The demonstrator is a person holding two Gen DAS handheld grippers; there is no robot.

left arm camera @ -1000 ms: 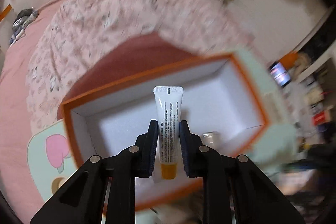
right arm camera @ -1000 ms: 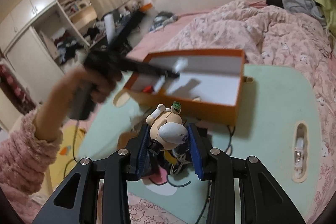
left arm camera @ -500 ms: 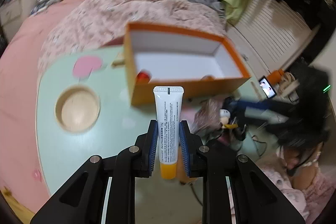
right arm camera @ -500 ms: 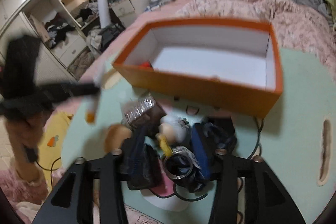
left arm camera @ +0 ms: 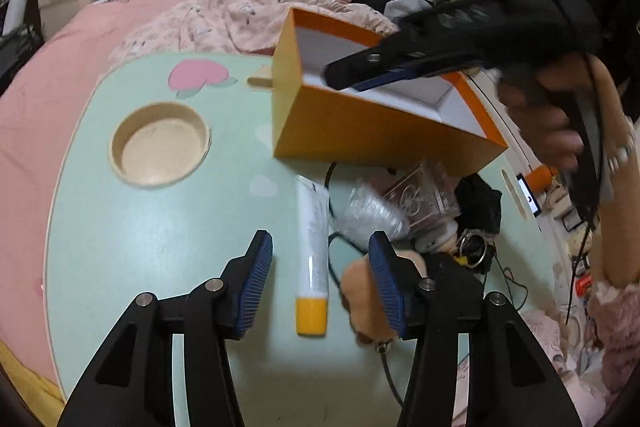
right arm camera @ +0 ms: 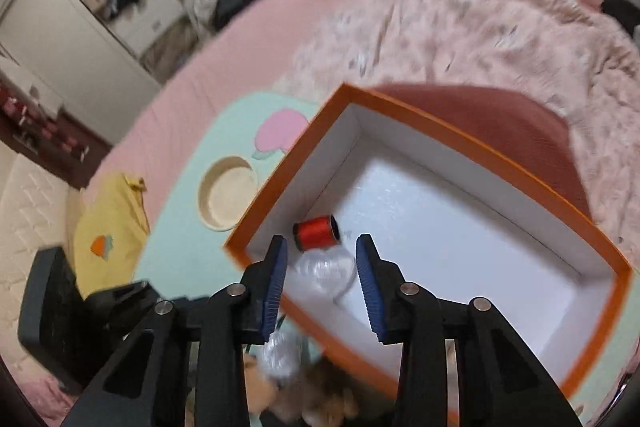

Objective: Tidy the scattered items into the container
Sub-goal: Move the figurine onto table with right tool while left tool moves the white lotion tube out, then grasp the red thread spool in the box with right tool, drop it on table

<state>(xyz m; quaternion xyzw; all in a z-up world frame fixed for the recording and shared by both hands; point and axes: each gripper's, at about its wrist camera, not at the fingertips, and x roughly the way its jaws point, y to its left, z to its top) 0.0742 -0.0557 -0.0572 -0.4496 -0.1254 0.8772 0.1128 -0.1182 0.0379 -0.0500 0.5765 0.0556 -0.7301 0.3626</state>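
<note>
- White tube [left arm camera: 315,239] with an orange cap, lying flat on the mint-green tabletop [left arm camera: 160,227], cap toward the near edge, crimped end toward the box.
- Left tongs [left arm camera: 320,283] opening, blue pads on either side of the tube and clear of it; nothing gripped.
- Orange box [left arm camera: 372,123] with white inside, standing toward the far edge of the tabletop, top open.
- Red spool [right arm camera: 316,231] inside the box [right arm camera: 472,147], in its near left corner; rest of the white floor bare.
- Right tongs [right arm camera: 322,277] over that corner, closing, a clear crinkly object [right arm camera: 324,273] between the pads; contact hard to judge through the blur.
- Clutter of a clear wrapper [left arm camera: 372,211], black cable and metal ring [left arm camera: 474,251] just right of the tube, toward the right edge.
- Open tabletop left of the tube, up to the round wooden recess [left arm camera: 160,147].
- Tan soft thing [left arm camera: 364,303] partly hidden behind the left tongs' right pad; identity unclear.
- Right-wrist view smeared; items below the box's front wall unreadable.
</note>
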